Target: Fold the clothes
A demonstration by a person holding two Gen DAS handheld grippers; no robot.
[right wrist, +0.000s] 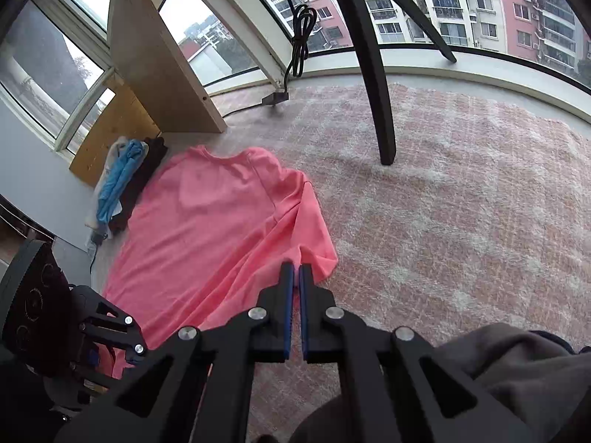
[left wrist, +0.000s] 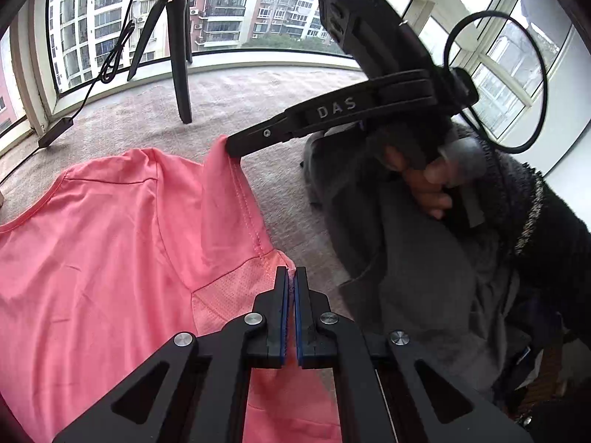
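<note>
Both grippers are clamped on the same pink T-shirt (right wrist: 207, 229). Nearest, the left gripper (left wrist: 291, 277) has its blue-padded jaws pressed together on a corner of the shirt where a perforated mesh panel meets the smooth knit. Just past it, the right gripper (right wrist: 296, 271) pinches the hem of a sleeve; seen from the left wrist, that sleeve is lifted off the carpet and hangs from the black fingertip in a stiff little tent, its stitched hem running straight down. Holding two points along one side like this would, I judge, let that side be carried over the body as one flap; whether this is an opening fold or a later one the pictures do not settle.

Beyond the grippers the rest of the shirt lies flat on the carpet (right wrist: 461, 203), back up, collar toward the window, with soft diagonal creases running from the gripped side. Its fabric looks thin, limp and faintly shiny. The carpet beneath is a nubby, pale pink-and-cream weave that should grip the cloth a little.

Along the shirt's far left edge, against the wall, sits a row of folded clothes (right wrist: 122, 181) in cream, blue and dark tones. Farther still, a black tripod (right wrist: 373, 74) stands near the carpet's window edge.
</note>
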